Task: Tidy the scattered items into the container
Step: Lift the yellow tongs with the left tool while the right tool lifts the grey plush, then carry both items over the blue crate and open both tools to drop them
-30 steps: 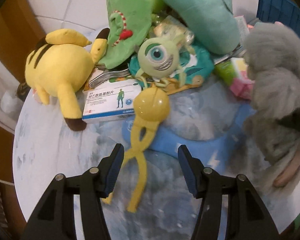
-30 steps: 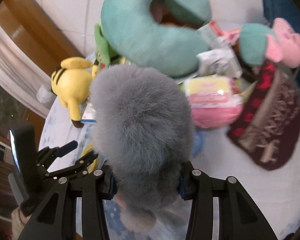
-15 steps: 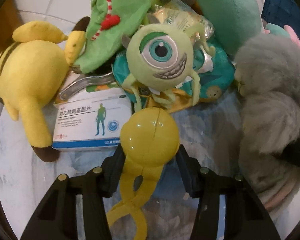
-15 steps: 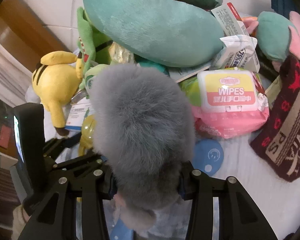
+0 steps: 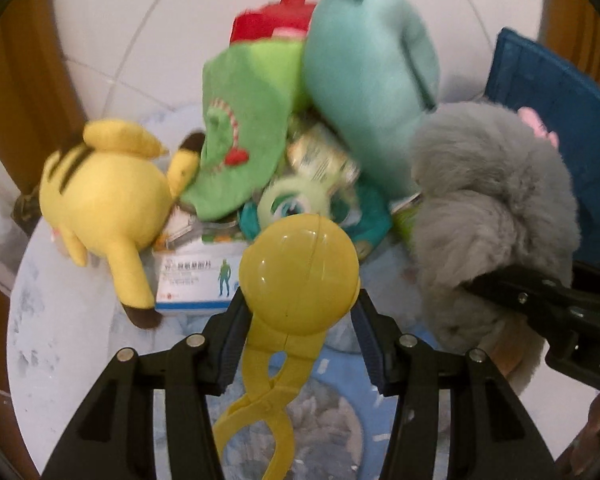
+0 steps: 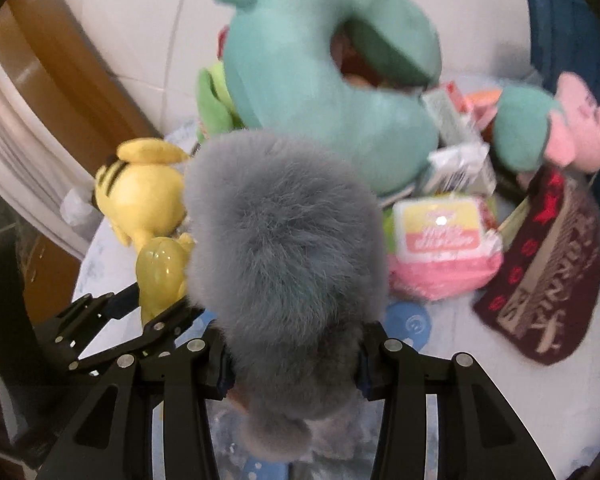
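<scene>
left wrist view: the left gripper has its jaws, which have just been closing, pressed on either side of the round head of a yellow ball-shaped scoop, whose two looped handles hang down between the arms above the pale round table. behind it lies the scattered pile: a yellow plush on its side at left, a white and blue medicine box touching its leg, a green plush cap, a one-eyed green plush half hidden by the scoop, and a teal neck pillow leaning over them. at right, the other gripper's black arm bites into a grey fluffy plush, and the blue container stands at the far right edge behind it. right wrist view: the right gripper is clamped partway closed on the lower end of the grey fluffy plush, which fills the middle of the picture. to the left, the left gripper holds the yellow scoop just beside the fur. beyond are the yellow plush, the teal neck pillow, a pink pack of wipes, a teal and pink plush and a dark red knitted cloth on the table; a strip of the blue container shows at top right.
</scene>
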Motion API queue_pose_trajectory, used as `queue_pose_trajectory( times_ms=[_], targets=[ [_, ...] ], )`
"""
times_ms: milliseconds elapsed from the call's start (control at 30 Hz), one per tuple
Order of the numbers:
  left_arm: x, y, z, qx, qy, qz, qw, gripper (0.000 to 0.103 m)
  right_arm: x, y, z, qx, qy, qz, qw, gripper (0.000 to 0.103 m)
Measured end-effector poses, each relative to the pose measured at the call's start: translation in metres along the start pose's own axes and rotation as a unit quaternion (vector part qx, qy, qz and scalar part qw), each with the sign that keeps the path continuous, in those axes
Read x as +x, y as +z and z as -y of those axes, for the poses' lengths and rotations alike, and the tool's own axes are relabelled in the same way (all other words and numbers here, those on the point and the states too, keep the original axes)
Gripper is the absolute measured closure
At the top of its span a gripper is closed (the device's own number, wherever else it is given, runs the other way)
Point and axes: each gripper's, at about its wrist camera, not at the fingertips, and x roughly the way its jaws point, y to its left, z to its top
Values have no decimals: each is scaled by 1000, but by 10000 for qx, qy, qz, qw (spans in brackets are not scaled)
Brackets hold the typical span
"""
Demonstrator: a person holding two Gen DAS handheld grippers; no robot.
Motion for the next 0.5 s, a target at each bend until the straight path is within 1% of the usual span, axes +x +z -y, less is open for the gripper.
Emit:
queue_pose_trajectory(
  times_ms=[167,267,500],
  targets=[
    [-29,14,16,160,-98,323,9993,53,-45,8,-5,-65,-103,407,9991,59],
    [-45,23,34,246,-185,479,9984,53,-75,14,-5,-95,-239,647,9976,59],
    [-80,39,83,398,-333,734,9960,53,-136,17,20,-26,-540,1005,9935,59]
  ],
)
